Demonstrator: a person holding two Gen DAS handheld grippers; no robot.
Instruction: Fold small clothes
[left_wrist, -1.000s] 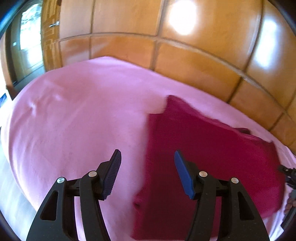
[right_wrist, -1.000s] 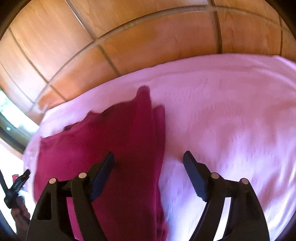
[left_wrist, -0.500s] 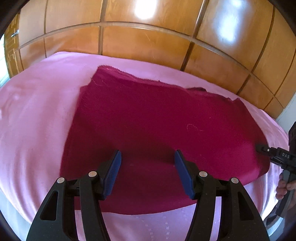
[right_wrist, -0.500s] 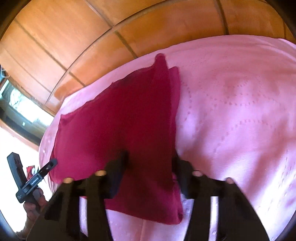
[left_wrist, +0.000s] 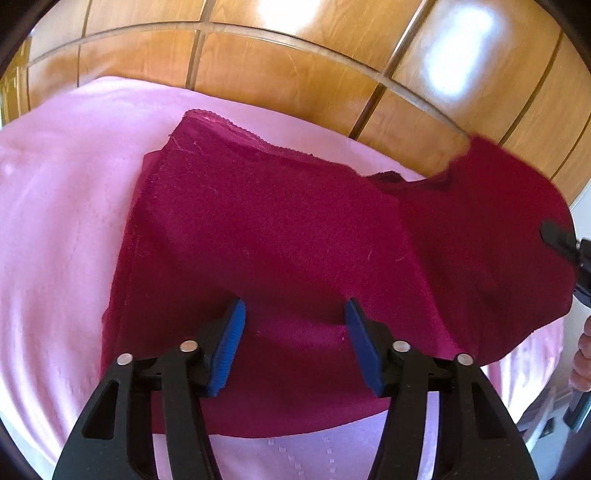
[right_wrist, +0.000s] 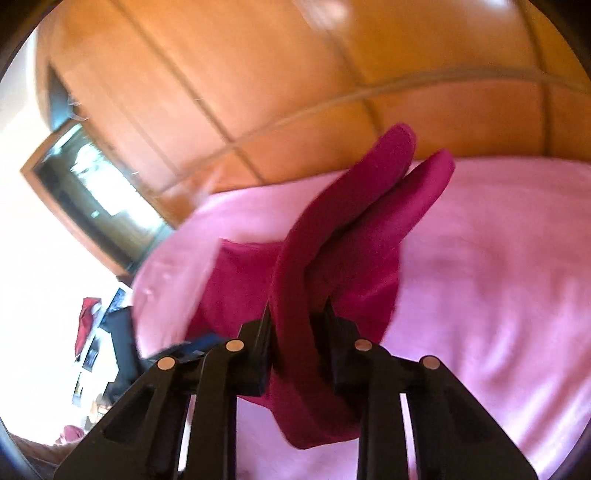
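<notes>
A dark magenta cloth (left_wrist: 280, 236) lies on the pink bedspread (left_wrist: 62, 229), folded, its stitched edges at the left and far side. My left gripper (left_wrist: 293, 332) is open, its blue pads (left_wrist: 231, 336) hovering just over the cloth's near part. My right gripper (right_wrist: 295, 332) is shut on the cloth's right edge (right_wrist: 295, 295) and holds it lifted off the bed; the raised flap (left_wrist: 491, 236) curls up at the right of the left wrist view. The right gripper's tip (left_wrist: 557, 238) shows there at the flap's edge.
A wooden panelled wall (left_wrist: 295, 62) stands right behind the bed. A window (right_wrist: 92, 192) and floor clutter (right_wrist: 107, 332) lie past the bed's left edge in the right wrist view. The pink bedspread (right_wrist: 498, 277) stretches to the right of the cloth.
My right gripper has closed on the cloth's right edge and lifted it up off the bed. My left gripper has moved in over the cloth's near part, still open.
</notes>
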